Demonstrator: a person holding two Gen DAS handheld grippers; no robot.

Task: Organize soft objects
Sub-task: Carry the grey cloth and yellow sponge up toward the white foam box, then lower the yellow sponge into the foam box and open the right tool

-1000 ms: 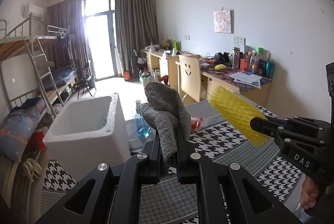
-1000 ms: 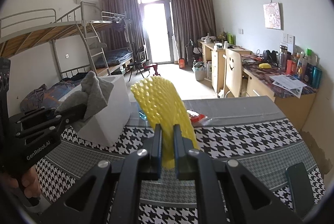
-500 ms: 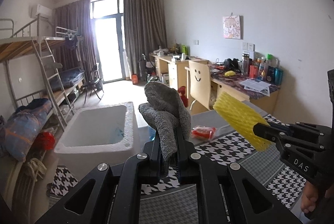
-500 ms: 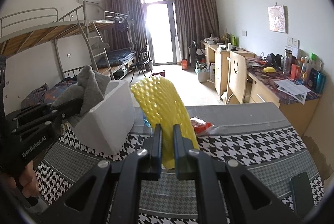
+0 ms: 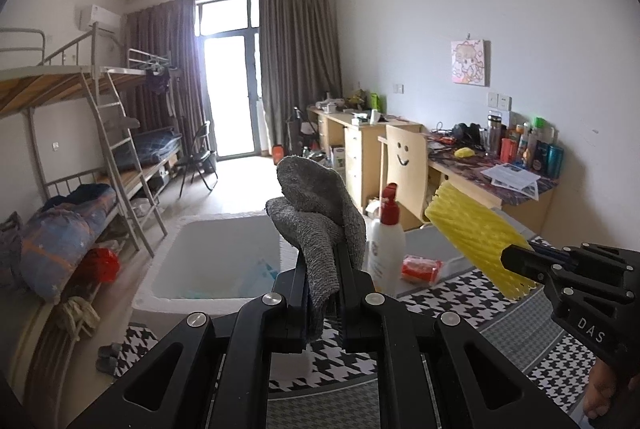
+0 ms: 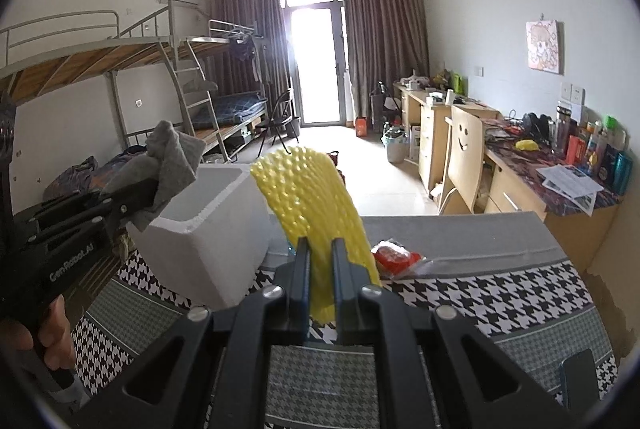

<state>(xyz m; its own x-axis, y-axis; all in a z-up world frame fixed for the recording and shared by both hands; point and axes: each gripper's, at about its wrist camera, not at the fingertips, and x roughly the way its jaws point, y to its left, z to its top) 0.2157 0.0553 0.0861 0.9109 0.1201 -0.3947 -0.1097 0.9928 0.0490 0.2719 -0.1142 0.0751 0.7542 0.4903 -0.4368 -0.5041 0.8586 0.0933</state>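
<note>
left claw (image 5: 322, 261) grips grey cloth (image 5: 320, 213); right claw (image 6: 320, 249) grips yellow foam net (image 6: 316, 197).

Grey cloth (image 5: 320, 225) in left tool (image 5: 322, 293)

Both the left gripper (image 5: 322, 269) and right gripper (image 6: 320, 261) are raised side by side, fingers (image 5: 294, 281) clamped.
</note>
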